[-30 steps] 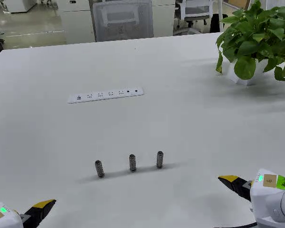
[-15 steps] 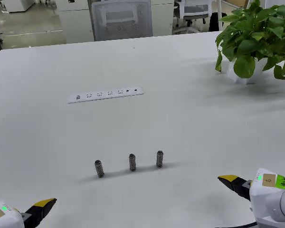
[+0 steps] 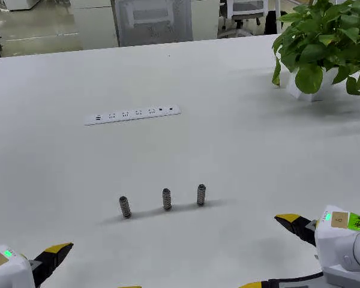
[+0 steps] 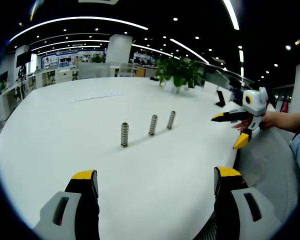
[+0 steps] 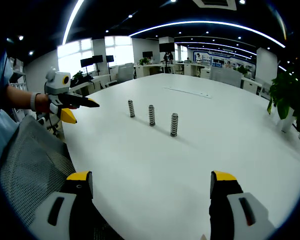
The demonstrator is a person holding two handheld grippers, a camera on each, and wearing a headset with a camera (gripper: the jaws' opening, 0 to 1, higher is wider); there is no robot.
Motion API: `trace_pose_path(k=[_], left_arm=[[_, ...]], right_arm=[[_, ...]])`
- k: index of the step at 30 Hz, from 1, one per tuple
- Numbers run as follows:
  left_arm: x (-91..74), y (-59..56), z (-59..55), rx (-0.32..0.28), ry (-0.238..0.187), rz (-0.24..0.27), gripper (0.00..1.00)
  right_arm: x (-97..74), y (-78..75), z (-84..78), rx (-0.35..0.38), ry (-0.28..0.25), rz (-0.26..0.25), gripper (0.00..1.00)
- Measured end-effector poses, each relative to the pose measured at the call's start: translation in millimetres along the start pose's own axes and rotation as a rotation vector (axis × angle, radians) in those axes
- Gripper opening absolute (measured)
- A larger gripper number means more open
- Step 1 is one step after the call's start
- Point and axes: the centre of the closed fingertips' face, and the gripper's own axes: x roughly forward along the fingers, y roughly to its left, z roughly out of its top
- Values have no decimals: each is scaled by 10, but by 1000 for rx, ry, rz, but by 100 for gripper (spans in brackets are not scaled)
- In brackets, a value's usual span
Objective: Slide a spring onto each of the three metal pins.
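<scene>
**A:** Where do the springs stand relative to each tool?

**B:** Three of them stand upright in a short row on the white table [image 3: 240, 150], well ahead of both tools. The left tool [image 4: 155, 174] sits at the near edge, released, its jaws spread wide with nothing between them. The left spring [image 3: 125, 207] is the closest one to it, ahead and off to its right, well apart. Next come the middle spring [image 3: 167, 199] and the right spring [image 3: 201, 195], each set a little farther back. The right tool [image 5: 151, 176] is released too, its jaws wide and empty. The row lies ahead of it and slightly to its left, and the right spring is the nearest to it.

**A:** Is either tool touching a spring?

**B:** No, bare table lies between each tool and the row.

**A:** What is hidden or hard to read?

**B:** The pins. The coils cover them, so I cannot tell how far down each spring sits. In the head view the bottom edge cuts off both tools. In the left gripper view the right tool is held out by the right hand [image 4: 272, 120]. In the right gripper view the left hand [image 5: 40, 102] holds the left tool the same way. Beyond the row a power strip [image 3: 132, 114] lies flat. At the far right the potted plant [image 3: 324, 36] runs off the frame, and leaves hide much of its pot.
</scene>
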Motion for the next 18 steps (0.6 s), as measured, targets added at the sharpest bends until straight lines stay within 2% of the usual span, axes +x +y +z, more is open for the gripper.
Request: trace_pose_path(k=[18], left_arm=[[-9,0,-35,-6,-3,8,98]], right_arm=[[-5,11,15,-3,-1,1,99]])
